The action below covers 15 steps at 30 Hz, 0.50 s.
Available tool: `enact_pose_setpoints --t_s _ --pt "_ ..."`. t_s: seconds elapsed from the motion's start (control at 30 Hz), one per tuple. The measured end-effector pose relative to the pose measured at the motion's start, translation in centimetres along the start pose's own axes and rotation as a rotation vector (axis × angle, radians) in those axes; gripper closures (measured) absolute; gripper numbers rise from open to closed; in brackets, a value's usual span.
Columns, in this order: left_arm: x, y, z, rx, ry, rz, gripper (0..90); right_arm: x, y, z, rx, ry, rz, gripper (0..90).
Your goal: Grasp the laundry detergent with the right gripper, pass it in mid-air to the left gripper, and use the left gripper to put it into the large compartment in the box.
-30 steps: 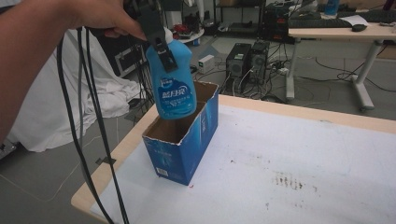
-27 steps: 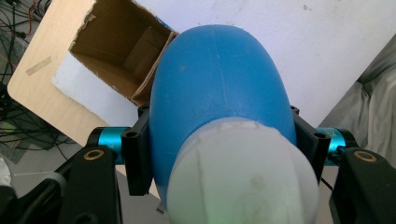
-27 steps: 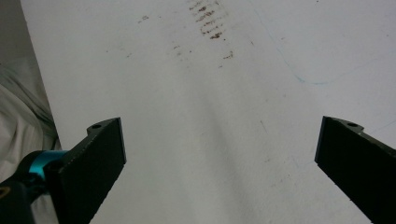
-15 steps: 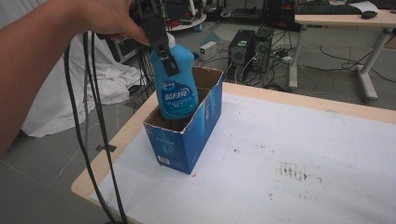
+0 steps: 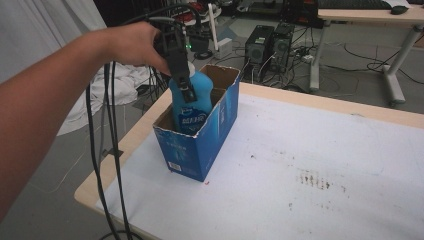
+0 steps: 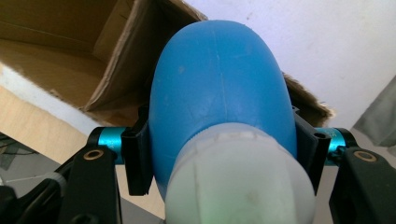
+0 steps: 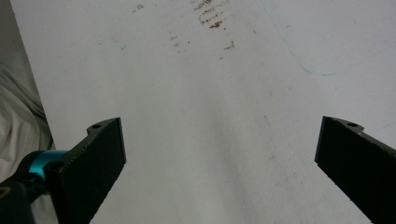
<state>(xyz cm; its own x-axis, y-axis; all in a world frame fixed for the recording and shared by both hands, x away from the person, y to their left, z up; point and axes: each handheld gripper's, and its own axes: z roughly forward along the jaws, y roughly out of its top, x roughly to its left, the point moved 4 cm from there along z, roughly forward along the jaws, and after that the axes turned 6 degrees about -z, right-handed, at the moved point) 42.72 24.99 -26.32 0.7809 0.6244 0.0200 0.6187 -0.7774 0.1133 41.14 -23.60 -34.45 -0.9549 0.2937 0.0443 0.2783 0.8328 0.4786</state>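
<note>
A blue plastic bottle [image 5: 192, 102] with a white cap stands partly inside an open blue cardboard box [image 5: 220, 125] at the table's left side. My left gripper [image 5: 182, 82] is shut on the bottle's upper part, held by a hand coming in from the left. In the left gripper view the bottle [image 6: 219, 88] bulges between the two black jaws, its white cap [image 6: 238, 182] closest to the camera, with the box's brown flaps [image 6: 116, 65] below it. My right gripper [image 7: 219, 154] hangs open over the bare white tabletop [image 7: 210, 70], nothing between its jaws.
The white table [image 5: 320, 165] has brown stains [image 5: 312, 180] right of the box. Black cables [image 5: 107, 150] trail from the left gripper past the table's left edge. Computer towers [image 5: 270, 42], another desk [image 5: 370, 15] and white cloth [image 5: 100, 95] lie on the floor beyond.
The left gripper has lowered the bottle from above the box down into it; its lower half now sits below the box rim.
</note>
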Motion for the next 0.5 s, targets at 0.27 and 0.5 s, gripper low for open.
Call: enact_pose_setpoints --t_s 0.27,0.5 --pt "-0.1 0.0 2.8 0.018 -0.006 0.005 37.3 0.0 -0.3 0.4 0.012 0.003 0.006 1.2" --pt "0.1 -0.5 4.6 0.025 -0.010 -0.005 37.3 0.1 -0.3 0.6 0.012 0.006 0.003 1.2"
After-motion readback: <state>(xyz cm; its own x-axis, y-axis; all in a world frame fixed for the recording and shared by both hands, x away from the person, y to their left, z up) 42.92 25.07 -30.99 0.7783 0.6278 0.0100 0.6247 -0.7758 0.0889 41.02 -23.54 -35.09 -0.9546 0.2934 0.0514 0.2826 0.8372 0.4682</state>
